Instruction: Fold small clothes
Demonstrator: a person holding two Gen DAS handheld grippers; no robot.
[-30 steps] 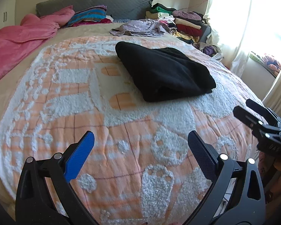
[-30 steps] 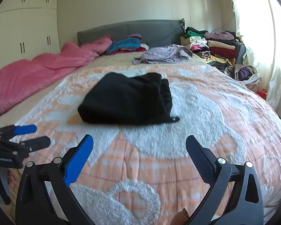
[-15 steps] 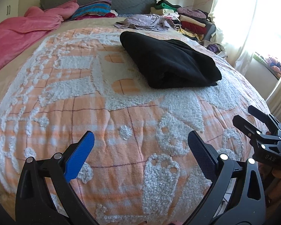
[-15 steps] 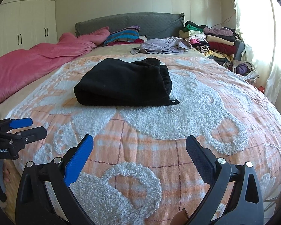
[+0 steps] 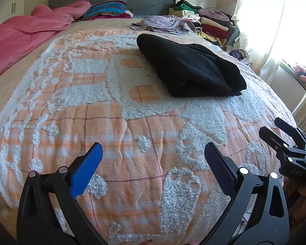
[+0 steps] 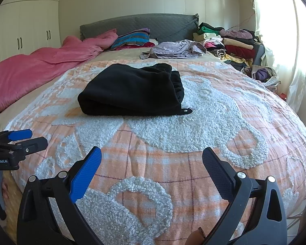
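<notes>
A folded black garment (image 5: 190, 67) lies on the orange and white bedspread (image 5: 116, 122), also in the right wrist view (image 6: 132, 90). My left gripper (image 5: 153, 149) is open and empty above the near part of the bed, well short of the garment. My right gripper (image 6: 152, 153) is open and empty, also short of it. Each gripper shows in the other's view: the right one at the right edge (image 5: 275, 130), the left one at the left edge (image 6: 32, 137).
A crumpled lilac garment (image 6: 175, 50) lies near the grey headboard (image 6: 136, 23). A pink duvet (image 6: 40, 69) covers the bed's left side. A pile of clothes (image 6: 228, 42) stands at the back right by the curtained window (image 5: 275, 20). White wardrobes (image 6: 26, 24) stand on the left.
Both grippers have drawn a little nearer the bed and garment, which looks larger now. Both jaws stay open and the garment has not moved.
</notes>
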